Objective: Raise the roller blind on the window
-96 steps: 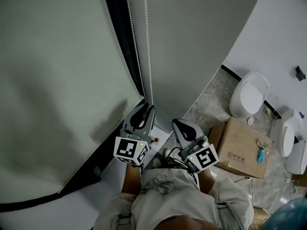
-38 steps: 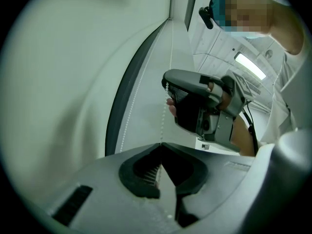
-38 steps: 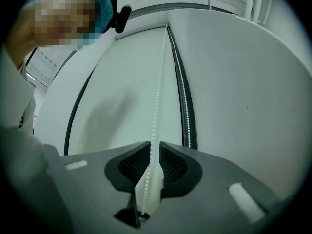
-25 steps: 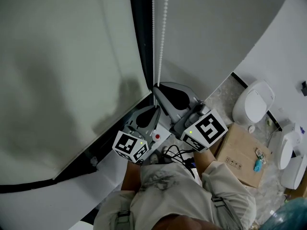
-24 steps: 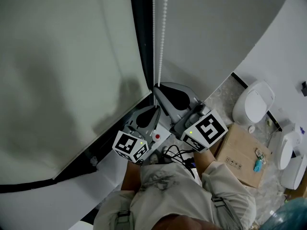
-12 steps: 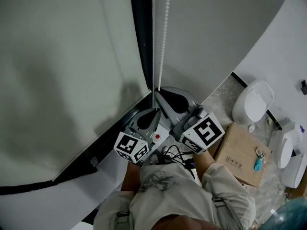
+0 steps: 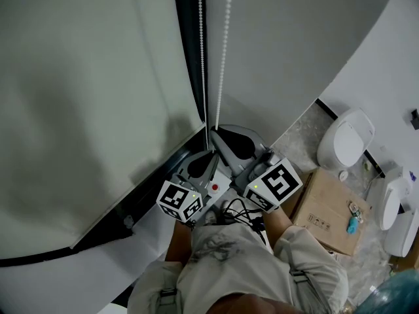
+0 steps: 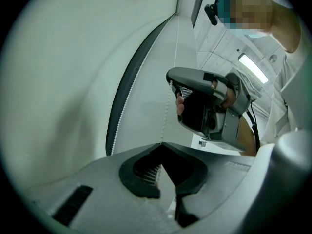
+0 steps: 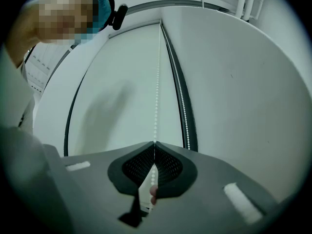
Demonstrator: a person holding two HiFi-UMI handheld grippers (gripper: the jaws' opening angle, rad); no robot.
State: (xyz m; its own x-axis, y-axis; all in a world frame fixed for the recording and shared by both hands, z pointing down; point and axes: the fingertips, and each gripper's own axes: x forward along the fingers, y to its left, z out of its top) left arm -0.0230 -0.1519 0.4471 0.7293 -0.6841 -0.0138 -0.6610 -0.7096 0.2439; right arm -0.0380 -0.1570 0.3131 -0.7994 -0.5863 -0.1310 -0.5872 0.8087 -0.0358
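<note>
The pale grey-green roller blind point(image 7: 85, 110) hangs over the window at left, its bottom edge low near the sill. Two strands of white bead chain point(image 7: 223, 57) drop beside the dark window frame point(image 7: 186, 57). My right gripper point(image 7: 211, 131) is shut on the chain where the strands come down. My left gripper point(image 7: 214, 154) sits just below it, also shut on the chain. In the left gripper view a strand point(image 8: 165, 118) enters the closed tips point(image 8: 161, 144). In the right gripper view a strand point(image 9: 157, 82) enters the closed tips point(image 9: 155, 142). Whether both hold the same strand is unclear.
A white wall runs to the right of the chain. On the stone floor at right are a white toilet point(image 7: 345, 139), a cardboard box point(image 7: 330, 214) with a blue item on it, and another white fixture point(image 7: 393, 201). The white sill point(image 7: 98, 277) lies below the blind.
Since the earliest frame the right gripper has risen from beside the left one and taken hold of the chain. Over the last second both grippers have sunk slightly with the chain.
</note>
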